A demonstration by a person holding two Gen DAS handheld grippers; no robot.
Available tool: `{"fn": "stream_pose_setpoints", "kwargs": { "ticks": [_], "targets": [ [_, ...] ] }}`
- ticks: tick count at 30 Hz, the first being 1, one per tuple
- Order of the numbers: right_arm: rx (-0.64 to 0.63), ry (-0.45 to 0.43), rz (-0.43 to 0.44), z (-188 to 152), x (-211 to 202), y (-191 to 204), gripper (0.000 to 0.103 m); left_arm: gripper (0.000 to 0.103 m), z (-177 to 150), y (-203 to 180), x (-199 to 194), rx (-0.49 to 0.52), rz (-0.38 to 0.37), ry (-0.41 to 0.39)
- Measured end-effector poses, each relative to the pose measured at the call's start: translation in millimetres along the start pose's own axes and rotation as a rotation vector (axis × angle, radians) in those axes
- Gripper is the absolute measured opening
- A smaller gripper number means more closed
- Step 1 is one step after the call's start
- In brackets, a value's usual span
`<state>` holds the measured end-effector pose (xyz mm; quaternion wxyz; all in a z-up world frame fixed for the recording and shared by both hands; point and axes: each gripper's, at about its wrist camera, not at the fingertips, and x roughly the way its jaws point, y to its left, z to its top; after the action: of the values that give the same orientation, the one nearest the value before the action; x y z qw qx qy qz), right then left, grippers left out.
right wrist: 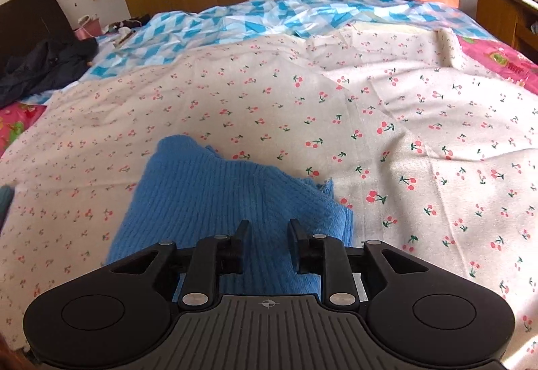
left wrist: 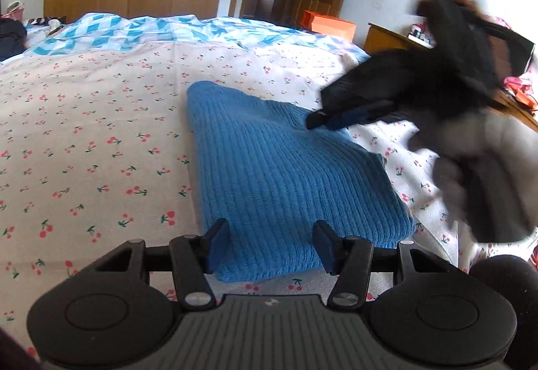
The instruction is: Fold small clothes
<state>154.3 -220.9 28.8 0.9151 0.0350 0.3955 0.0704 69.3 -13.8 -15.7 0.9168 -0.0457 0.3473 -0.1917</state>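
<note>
Garment: blue knit (left wrist: pixel 269 168) folded into a compact block on cherry-print bedsheet (left wrist: pixel 101 134)
Left gripper (left wrist: pixel 269 244): jaws apart, empty, over near edge
Right gripper (right wrist: pixel 267 245): jaws narrowly apart, holding nothing
Progress: fold looks nearly complete; tidying left

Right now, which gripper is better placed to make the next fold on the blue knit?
Probably the left gripper: it is open, straddling the blue knit's near edge. The right gripper sits narrower over a rumpled far corner.

Left tongs (left wrist: pixel 269 242) half open, empty; right tongs (right wrist: pixel 267 244) narrowly parted, empty, both angled downward.
</note>
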Motion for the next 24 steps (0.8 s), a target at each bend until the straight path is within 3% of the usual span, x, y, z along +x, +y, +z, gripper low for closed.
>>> {"fn": "stream_pose_setpoints", "kwargs": {
  "ticks": [5, 8, 10, 19, 24],
  "targets": [
    [0.023, 0.017, 0.039, -41, -41, -6, 0.032, 0.058, -1, 1, -1, -0.008, 0.018, 0.013],
    [0.023, 0.063, 0.005, -61, -40, -11, 0.033, 0.058, -5, -1, 5, 0.001, 0.041, 0.053],
    [0.034, 0.078, -0.032, -69, -39, -13, 0.039, 0.058, -7, -3, 5, 0.004, 0.057, 0.065],
    [0.026, 0.052, -0.034, -96, -60, -5, 0.045, 0.061, -16, -6, 6, 0.0, 0.114, 0.139],
    [0.026, 0.04, -0.083, -108, -57, -3, 0.061, 0.062, -19, -10, 8, 0.021, 0.118, 0.154]
  ]
}}
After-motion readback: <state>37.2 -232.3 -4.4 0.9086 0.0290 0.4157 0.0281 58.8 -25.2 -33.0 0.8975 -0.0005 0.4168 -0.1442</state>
